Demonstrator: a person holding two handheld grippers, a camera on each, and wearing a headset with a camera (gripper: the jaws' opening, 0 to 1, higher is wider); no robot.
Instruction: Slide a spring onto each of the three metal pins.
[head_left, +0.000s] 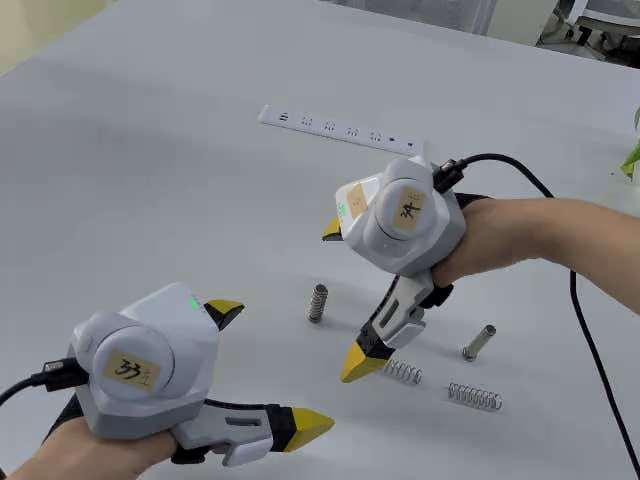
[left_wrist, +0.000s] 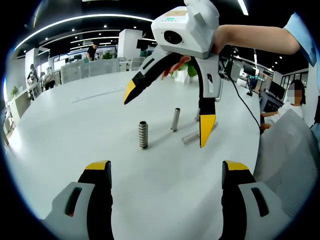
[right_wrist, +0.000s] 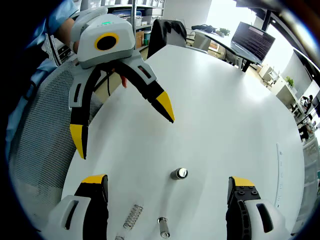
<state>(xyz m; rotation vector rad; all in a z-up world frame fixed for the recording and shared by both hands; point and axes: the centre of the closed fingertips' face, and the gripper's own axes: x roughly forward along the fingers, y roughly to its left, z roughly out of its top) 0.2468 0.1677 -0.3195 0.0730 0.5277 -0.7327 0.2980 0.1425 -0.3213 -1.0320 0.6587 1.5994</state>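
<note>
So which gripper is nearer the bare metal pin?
Right. The right gripper is just beside the bare metal pin; the left gripper is well away, beyond the sprung pin.

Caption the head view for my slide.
Left tongs and right tongs open above table: spring-fitted pin, bare pin, two loose springs.

This is an open-plan office: a wide white desk (head_left: 150, 150) carrying a power strip (head_left: 340, 128), a monitor (right_wrist: 255, 42) on a neighbouring desk, a black office chair (right_wrist: 167, 32), strip lights (left_wrist: 90, 19) overhead, and people (left_wrist: 93, 50) among far workstations.
</note>
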